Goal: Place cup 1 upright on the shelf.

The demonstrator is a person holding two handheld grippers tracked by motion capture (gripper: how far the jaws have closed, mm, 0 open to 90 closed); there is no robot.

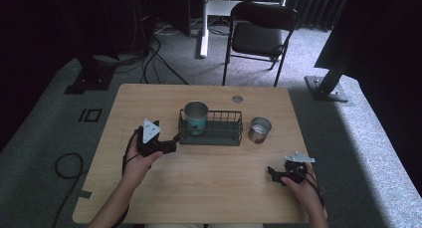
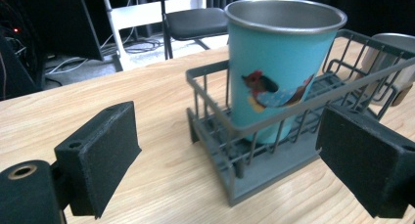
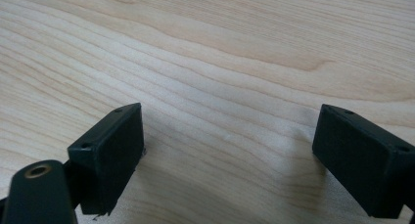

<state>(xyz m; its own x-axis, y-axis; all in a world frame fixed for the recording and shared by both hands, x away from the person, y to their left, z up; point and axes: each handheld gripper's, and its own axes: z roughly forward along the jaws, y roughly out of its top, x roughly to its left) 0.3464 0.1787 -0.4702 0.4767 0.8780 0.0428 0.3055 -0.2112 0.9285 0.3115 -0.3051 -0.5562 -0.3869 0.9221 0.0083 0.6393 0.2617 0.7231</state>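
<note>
A teal metal cup (image 1: 195, 117) with a bird picture stands upright in the left end of a dark wire basket (image 1: 219, 135) at the table's middle. In the left gripper view the teal cup (image 2: 279, 62) rises inside the wire basket (image 2: 235, 136), just beyond my open jaws. My left gripper (image 1: 172, 143) sits at the basket's left end, open and holding nothing. A plain steel cup (image 1: 259, 129) stands on the table right of the basket. My right gripper (image 1: 272, 173) hovers open over bare wood near the front right, its pads (image 3: 110, 155) wide apart.
The wooden table (image 1: 149, 188) has a round cable hole (image 1: 237, 99) near its far edge. A black folding chair (image 1: 258, 36) and a white desk leg (image 1: 203, 24) stand on the carpet beyond. Cables lie on the floor at the left.
</note>
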